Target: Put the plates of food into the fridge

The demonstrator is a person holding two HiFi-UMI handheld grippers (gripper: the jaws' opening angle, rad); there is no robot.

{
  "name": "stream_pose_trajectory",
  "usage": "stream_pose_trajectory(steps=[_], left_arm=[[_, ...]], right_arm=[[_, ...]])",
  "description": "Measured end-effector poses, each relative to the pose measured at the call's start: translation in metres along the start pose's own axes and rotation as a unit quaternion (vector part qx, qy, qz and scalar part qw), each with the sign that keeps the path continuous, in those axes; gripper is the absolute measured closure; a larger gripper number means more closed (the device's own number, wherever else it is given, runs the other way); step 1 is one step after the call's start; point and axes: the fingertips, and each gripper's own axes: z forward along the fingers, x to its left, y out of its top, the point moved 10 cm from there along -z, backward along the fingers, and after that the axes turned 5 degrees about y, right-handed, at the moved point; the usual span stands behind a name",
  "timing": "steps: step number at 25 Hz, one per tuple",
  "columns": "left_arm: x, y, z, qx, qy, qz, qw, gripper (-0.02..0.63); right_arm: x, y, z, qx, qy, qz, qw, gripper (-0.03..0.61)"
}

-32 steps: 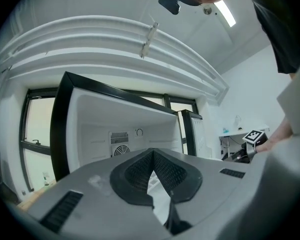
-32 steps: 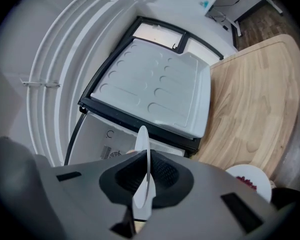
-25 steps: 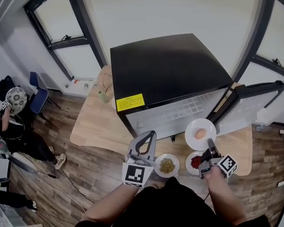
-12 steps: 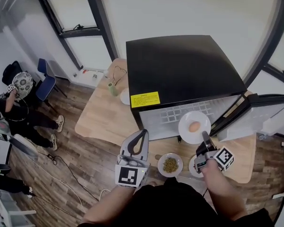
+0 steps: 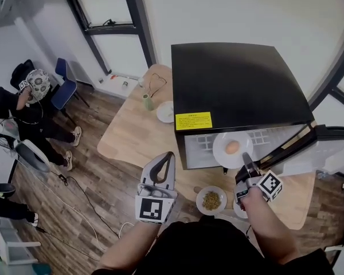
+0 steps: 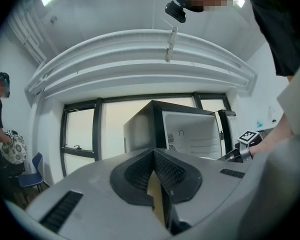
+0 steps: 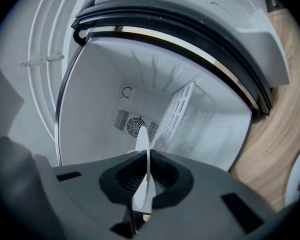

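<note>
One plate of food hung pinched at its near rim in our right gripper, at the mouth of the open fridge. We judged it should go in level and be set down well inside. Our left gripper was pressed together, empty.

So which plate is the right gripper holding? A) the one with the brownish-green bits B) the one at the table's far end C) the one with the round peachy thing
C: the right gripper's jaws pinch the rim of the plate carrying the round food.
</note>
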Motion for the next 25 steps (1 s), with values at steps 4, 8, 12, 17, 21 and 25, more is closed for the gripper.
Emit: stream_pose_trajectory(steps=[4, 8, 12, 17, 21, 25], left_arm=[[0.011, -0.002, 0.001, 0.003, 0.016, 0.000, 0.9999, 0.610], [0.021, -0.006, 0.000, 0.008, 0.024, 0.010, 0.9996, 0.610], [0.027, -0.007, 0.000, 0.015, 0.026, 0.014, 0.9995, 0.609], [0.035, -0.013, 0.000, 0.031, 0.037, 0.014, 0.9987, 0.611], [0.041, -0.017, -0.002, 0.031, 0.041, 0.007, 0.9986, 0.611], [0.051, -0.020, -0.006, 0.038, 0.050, 0.003, 0.9980, 0.611]], right_arm=[[0.003, -0.005, 0.017, 0.012, 0.000, -0.001, 1.000, 0.544], [0.011, -0.008, 0.034, 0.024, -0.002, -0.006, 1.000, 0.544], [0.017, -0.012, 0.048, 0.031, -0.006, -0.008, 0.999, 0.545], [0.018, -0.019, 0.067, 0.039, -0.002, -0.005, 0.999, 0.543], [0.016, -0.023, 0.076, 0.046, 0.004, -0.014, 0.999, 0.543], [0.021, -0.024, 0.082, 0.048, -0.001, -0.028, 0.998, 0.543]])
